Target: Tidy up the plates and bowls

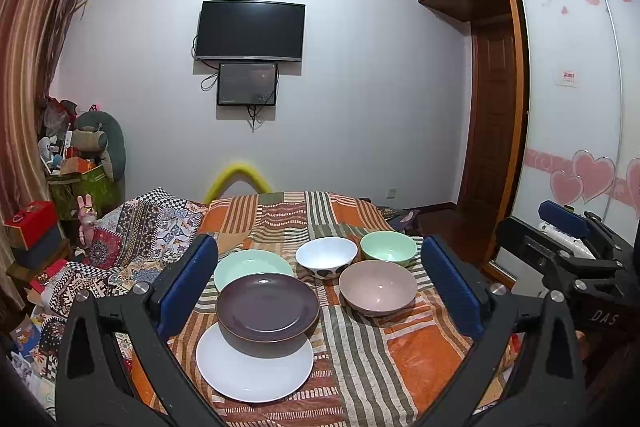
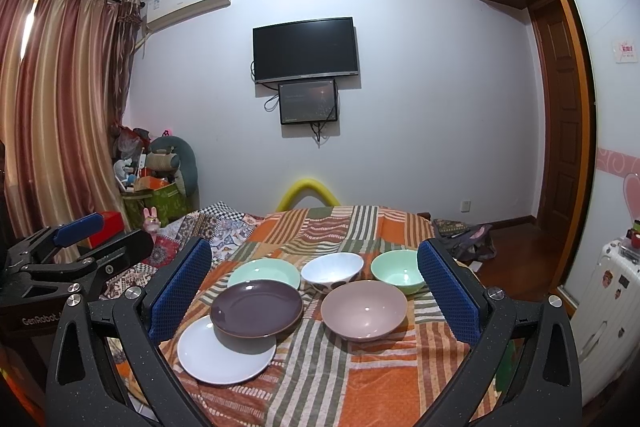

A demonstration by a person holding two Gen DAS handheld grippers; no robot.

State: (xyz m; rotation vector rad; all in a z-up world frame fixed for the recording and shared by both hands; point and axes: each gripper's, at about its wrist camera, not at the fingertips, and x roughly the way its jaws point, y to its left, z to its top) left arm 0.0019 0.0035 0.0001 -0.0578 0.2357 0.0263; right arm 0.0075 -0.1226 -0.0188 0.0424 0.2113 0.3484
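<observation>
Only the right wrist view shows the suitcase (image 2: 608, 311); left gripper (image 1: 320, 287) and right gripper (image 2: 314, 287) spread wide, bowls (image 1: 378, 287) empty.

Right gripper (image 1: 568, 227) body, seen from my left camera: "DAS" in pale letters, legible.
Left gripper (image 2: 76, 229) body, seen from my right camera: "GenRobot", cut off at the end.
Wardrobe door (image 1: 568, 27) top: faint pink script, I cannot read it.
Red notice (image 1: 568, 77) on that door: characters too small.
Air conditioner (image 2: 188, 1) sticker: illegible.
</observation>
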